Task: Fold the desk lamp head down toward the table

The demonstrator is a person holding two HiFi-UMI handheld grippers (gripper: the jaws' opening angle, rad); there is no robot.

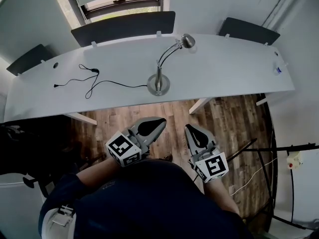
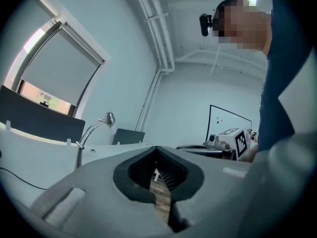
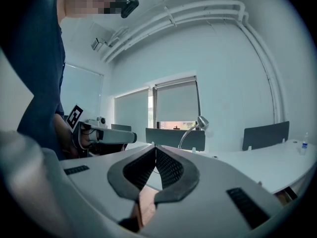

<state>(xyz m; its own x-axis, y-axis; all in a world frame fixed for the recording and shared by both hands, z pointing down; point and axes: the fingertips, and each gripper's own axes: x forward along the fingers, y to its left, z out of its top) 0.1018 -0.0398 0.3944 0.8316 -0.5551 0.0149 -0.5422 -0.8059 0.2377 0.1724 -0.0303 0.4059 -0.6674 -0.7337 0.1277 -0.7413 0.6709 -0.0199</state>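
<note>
Chrome lamp [image 1: 159,82] near desk [image 1: 224,68] edge, left tongs [image 1: 159,122], right tongs [image 1: 190,129] closed, distant

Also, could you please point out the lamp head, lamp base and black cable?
lamp head [image 1: 188,41], head view, on the metal shade.
lamp base [image 1: 160,89], head view, on the round foot's front edge.
black cable [image 1: 130,86], head view, on its run toward the base.

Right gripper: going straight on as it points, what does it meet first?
Likely the near edge of the white desk, right of the lamp base; only floor lies between. Height is hard to judge.
</note>
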